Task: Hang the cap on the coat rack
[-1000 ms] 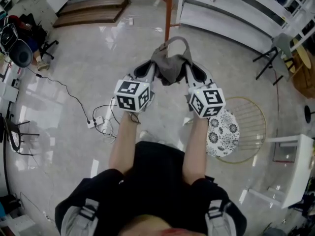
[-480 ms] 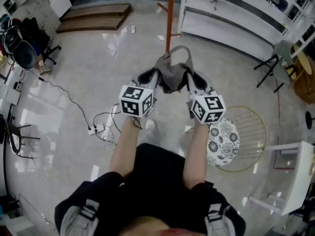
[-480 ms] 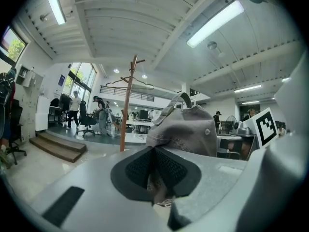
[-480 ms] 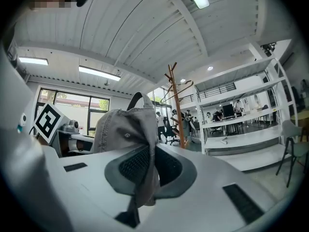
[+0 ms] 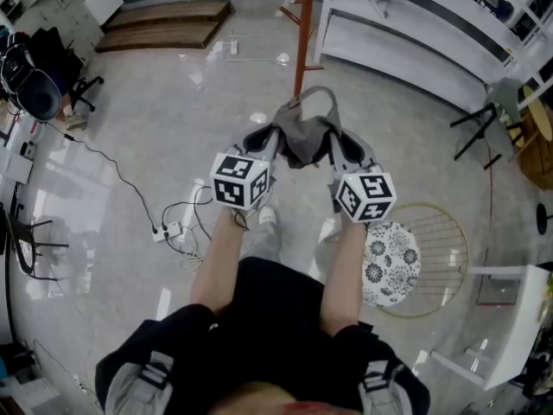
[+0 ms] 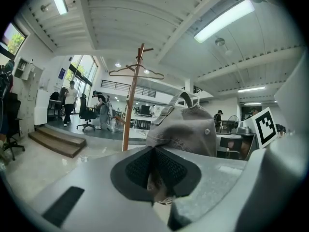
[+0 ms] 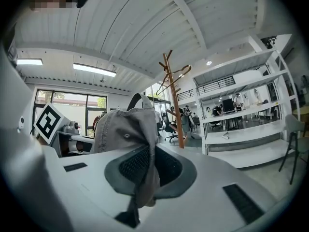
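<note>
**Cap held by two thin pinches, coat rack not yet reached**

The grey cap (image 5: pixel 304 137) hangs in the air between the two grippers. It is above the floor (image 5: pixel 173 102) and short of the orange-brown coat rack (image 5: pixel 304 24) that stands ahead. The left gripper (image 6: pixel 154 170) is clenched on a fold of fabric at one side of the cap. The right gripper (image 7: pixel 147 170) is clenched on a fold at the other side. In each gripper view only a narrow strip of cloth sits between the pads. The rear strap (image 5: pixel 316 95) arches up, clear of both.

The likeliest failure is the cloth slipping out. Each hold is a shallow pinch on soft fabric, so if the hands drift apart on the way up, the cap would probably be tugged out of one side. It would then swing from the other.

The second risk lies at the rack's top. A clothes hanger (image 6: pixel 136 72) hangs there among the angled pegs (image 7: pixel 169 74). The cap or a gripper could knock it, or the strap could catch on it instead of on a peg.

The third is timing. If both grippers let go before the strap or crown has settled over a peg, the cap would likely fall to the floor.
</note>
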### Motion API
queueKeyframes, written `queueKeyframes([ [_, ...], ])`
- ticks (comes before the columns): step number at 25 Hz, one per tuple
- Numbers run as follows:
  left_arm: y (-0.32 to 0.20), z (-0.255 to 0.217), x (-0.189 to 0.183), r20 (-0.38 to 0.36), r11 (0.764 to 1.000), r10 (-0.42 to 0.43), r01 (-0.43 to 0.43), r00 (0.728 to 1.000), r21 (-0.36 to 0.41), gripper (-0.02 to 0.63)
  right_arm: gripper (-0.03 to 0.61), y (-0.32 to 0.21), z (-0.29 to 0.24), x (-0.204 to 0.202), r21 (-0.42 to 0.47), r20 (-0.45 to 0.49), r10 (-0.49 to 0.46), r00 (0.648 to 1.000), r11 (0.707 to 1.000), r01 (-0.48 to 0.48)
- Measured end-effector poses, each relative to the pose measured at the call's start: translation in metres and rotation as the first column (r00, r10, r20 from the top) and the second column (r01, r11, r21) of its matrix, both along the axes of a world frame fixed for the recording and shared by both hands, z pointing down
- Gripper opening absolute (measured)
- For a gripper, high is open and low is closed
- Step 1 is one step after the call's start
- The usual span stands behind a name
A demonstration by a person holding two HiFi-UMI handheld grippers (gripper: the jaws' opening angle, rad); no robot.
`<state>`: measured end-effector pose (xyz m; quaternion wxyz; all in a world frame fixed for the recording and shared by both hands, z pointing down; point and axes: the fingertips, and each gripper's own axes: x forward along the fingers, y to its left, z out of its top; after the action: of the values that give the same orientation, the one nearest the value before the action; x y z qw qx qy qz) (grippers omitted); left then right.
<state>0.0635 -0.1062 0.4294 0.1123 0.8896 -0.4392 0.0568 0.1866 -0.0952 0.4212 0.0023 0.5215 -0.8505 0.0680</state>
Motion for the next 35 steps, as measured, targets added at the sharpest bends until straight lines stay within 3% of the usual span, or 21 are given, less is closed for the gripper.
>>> queueKeyframes([
  [11, -0.128, 0.025, -0.045, 0.055, 0.998, -0.038, 0.041, 0.998, -0.052, 0.011, 0.015, -0.133, 0.025, -0.047, -0.029, 0.061, -0.023, 0.998, 0.999, 0.024],
  [15, -0.172, 0.008, -0.05, 0.051, 1.0, -0.027, 0.027, 0.998, -0.007, 0.011, 0.015, -0.175, 0.007, -0.051, 0.016, 0.072, -0.014, 0.997, 1.0, 0.013],
  [20, -0.215, -0.01, -0.057, 0.022, 0.999, -0.008, 0.007, 1.0, 0.04, 0.011, 0.015, -0.213, -0.011, -0.059, 0.076, 0.073, -0.003, 0.997, 0.997, -0.002],
  [35, -0.282, -0.017, -0.044, -0.093, 0.999, 0.037, -0.033, 0.995, 0.042, 0.011, 0.015, -0.272, -0.028, -0.045, 0.082, -0.017, 0.054, 0.998, 0.995, -0.052],
])
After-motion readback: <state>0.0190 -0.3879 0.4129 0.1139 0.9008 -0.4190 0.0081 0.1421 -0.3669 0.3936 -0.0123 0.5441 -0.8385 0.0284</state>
